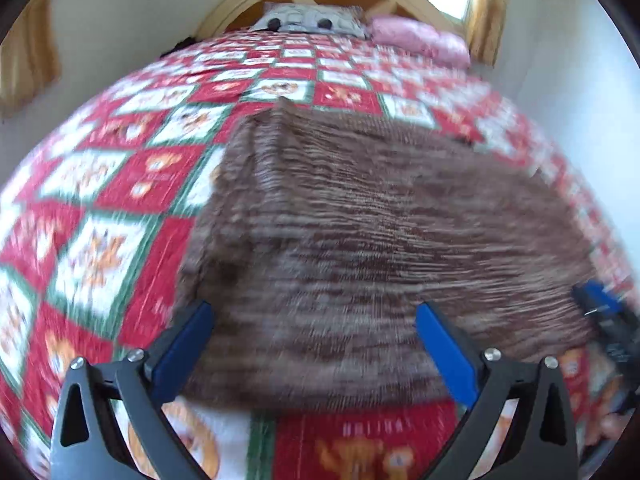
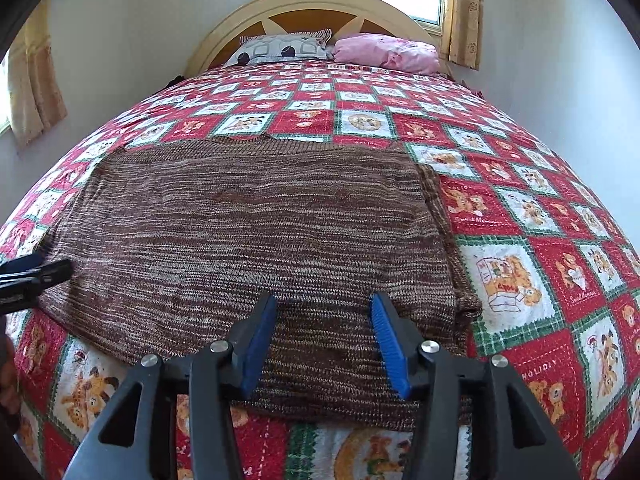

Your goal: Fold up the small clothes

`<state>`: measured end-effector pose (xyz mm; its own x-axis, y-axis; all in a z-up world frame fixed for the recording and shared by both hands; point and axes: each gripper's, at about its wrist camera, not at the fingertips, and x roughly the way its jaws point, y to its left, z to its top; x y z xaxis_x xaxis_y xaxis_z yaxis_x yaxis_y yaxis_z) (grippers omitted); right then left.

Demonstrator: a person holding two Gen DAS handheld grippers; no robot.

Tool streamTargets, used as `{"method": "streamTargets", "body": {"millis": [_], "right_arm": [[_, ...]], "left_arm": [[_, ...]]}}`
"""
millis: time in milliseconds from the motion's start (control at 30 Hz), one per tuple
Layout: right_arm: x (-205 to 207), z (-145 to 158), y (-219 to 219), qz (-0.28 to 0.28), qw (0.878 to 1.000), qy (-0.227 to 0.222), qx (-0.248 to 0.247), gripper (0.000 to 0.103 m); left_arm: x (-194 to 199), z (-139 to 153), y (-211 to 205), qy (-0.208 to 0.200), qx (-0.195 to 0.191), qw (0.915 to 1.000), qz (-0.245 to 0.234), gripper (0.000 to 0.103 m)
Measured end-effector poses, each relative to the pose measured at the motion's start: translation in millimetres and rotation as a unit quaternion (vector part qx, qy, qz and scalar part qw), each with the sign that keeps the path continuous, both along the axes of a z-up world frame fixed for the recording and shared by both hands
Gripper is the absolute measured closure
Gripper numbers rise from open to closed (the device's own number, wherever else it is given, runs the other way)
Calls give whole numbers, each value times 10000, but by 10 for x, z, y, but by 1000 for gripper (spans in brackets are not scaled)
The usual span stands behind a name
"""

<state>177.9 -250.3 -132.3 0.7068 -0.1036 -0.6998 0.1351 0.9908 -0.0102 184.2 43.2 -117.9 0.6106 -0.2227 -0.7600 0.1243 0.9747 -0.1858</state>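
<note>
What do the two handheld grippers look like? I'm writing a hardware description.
Both match: the left gripper and right gripper have black angular linkage arms with triangular cut-outs, silver round pivot bolts, and flat blue finger pads. No cables or markings visible.

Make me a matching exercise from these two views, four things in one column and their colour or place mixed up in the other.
Things:
1. knitted garment
2. right-hand pillow
3. bedspread
4. curtains

Descriptions:
A. pink, by the headboard
B. brown, spread flat on the bed
C. yellowish, at the window
D. red, white and green squares with bears

Pairs: 1-B, 2-A, 3-D, 4-C
</note>
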Motion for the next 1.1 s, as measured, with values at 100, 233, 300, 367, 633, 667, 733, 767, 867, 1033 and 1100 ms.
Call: {"method": "streamTargets", "body": {"millis": [100,233,300,367,633,667,733,767,867,1033,1100], "right_arm": [[-7,1,-20,2,10000,-10,48,52],[-12,0,-26,3,10000,-18,65,52],[-16,2,-35,7,9999,-32,109,52],[-16,4,-43,13,9999,-41,143,51],[-13,-1,-62,24,9998,-41,173,51],[-13,-1,-63,24,9998,-40,174,51],[-16,1,-58,24,9998,-44,182,51],[-15,1,-58,24,9998,-44,182,51],[-11,0,-50,26,9998,-40,182,51],[-11,-1,-52,24,9999,-36,163,51],[-15,0,-57,23,9999,-45,151,51]], "left_arm": [[-144,22,370,-106,-1067,9940,220,0],[-199,94,616,-217,-972,9889,1102,0],[-210,103,701,-309,-1218,9840,1261,0],[-176,54,694,-208,-1313,9827,1291,0],[-27,-58,336,23,-675,9939,875,22],[-6,-59,329,47,-629,9940,897,29],[22,-59,301,65,-461,9939,995,40],[25,-50,292,46,-408,9938,1033,48],[25,-41,289,46,-427,9937,1034,58],[31,-53,364,65,-600,9924,1073,78],[20,-47,402,67,-851,9909,1042,87]]}}
